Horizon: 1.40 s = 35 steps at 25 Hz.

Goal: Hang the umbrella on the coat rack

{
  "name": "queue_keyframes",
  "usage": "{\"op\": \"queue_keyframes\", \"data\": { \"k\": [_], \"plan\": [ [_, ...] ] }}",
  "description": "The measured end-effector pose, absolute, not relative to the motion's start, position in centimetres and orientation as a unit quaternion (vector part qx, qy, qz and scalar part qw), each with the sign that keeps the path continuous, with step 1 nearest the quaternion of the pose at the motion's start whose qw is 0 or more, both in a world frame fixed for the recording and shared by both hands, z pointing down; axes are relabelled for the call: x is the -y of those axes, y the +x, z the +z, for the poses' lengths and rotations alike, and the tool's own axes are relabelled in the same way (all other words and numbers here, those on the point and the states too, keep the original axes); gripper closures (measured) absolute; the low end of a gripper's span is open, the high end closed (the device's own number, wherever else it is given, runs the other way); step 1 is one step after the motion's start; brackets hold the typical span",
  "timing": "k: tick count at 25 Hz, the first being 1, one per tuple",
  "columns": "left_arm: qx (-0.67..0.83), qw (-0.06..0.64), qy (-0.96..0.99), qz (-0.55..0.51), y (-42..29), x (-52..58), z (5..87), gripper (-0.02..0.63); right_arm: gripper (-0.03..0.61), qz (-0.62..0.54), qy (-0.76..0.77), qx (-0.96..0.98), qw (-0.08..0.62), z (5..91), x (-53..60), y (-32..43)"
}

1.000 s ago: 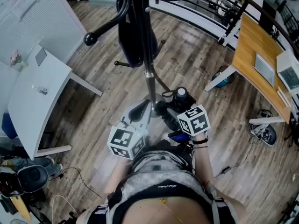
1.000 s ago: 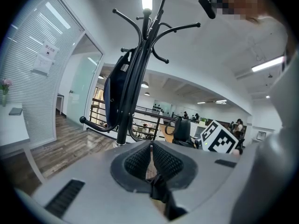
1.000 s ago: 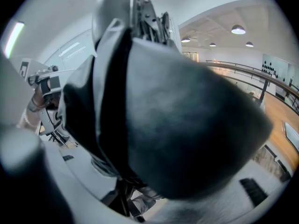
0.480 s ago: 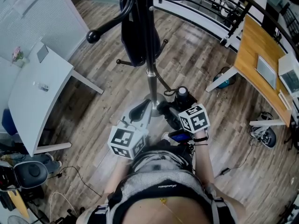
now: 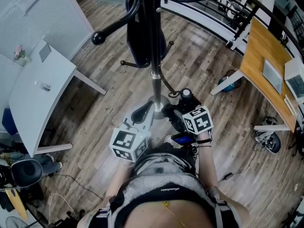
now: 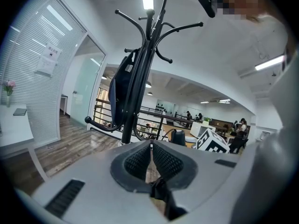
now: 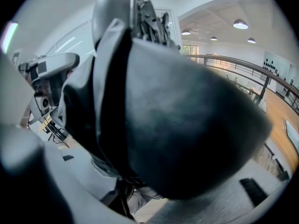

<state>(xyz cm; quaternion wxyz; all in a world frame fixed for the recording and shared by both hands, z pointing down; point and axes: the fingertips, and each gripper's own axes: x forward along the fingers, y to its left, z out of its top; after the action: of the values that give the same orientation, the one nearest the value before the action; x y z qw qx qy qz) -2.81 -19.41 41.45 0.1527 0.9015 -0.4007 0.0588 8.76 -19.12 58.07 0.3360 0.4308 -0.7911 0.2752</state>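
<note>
Right gripper view: umbrella (image 7: 177, 115) between jaws

Black all over on the umbrella (image 5: 172, 112) and the coat rack (image 5: 151, 13) — turns silver down the pole (image 5: 153, 87). Dark navy on the bag (image 5: 140, 44). Black-and-white square markers on the left cube (image 5: 128, 144) and right cube (image 5: 198, 120). Pale grey on the left gripper (image 6: 151, 158), dark gridded pads (image 6: 138, 161). Runs grey-brown wood grain across the floor (image 5: 109, 103) — white on the left table (image 5: 38, 89), orange-tan on the far right desk (image 5: 256, 51).
</note>
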Motion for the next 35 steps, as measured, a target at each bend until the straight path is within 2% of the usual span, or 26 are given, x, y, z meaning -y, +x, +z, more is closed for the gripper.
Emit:
{"op": "queue_keyframes", "data": {
  "k": [35],
  "plan": [
    [0.411,0.152,0.898,0.049,-3.6,20.3,41.4,0.598,0.311,0.275,0.406,0.792,0.363,60.0,20.9,8.7]
  ]
}}
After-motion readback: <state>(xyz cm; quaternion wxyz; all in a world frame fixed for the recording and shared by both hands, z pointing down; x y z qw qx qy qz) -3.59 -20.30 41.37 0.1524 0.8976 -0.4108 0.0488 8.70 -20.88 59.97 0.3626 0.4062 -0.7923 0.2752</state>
